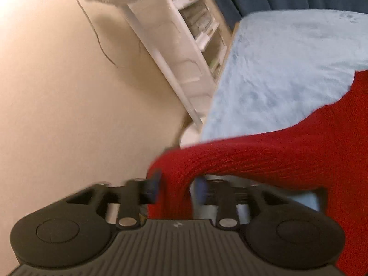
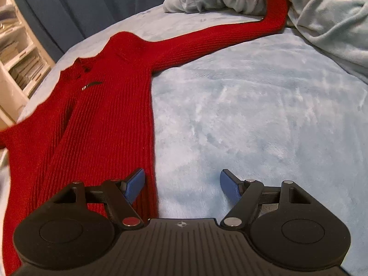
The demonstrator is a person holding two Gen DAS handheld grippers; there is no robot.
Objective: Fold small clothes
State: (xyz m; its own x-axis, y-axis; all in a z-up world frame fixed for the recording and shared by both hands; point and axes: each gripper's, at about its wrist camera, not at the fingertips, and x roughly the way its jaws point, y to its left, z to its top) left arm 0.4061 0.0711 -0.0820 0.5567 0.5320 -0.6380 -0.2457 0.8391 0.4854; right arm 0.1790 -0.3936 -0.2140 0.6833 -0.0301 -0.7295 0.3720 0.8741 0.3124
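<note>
Folding sweater (image 2: 96, 105) sleeve (image 1: 230, 158) | left gripper (image 1: 177, 186) clamps sleeve, lifted | right gripper (image 2: 182, 184) apart at hem | next: lay sleeve across body

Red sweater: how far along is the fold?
Done: the red sweater lies spread on the blue blanket, one sleeve stretched out flat. In hand: the other sleeve sits between the left gripper pads, lifted off the bed. The right gripper is open over the hem's edge, holding nothing. Left: no fold shows yet; sleeves and body remain.
</note>
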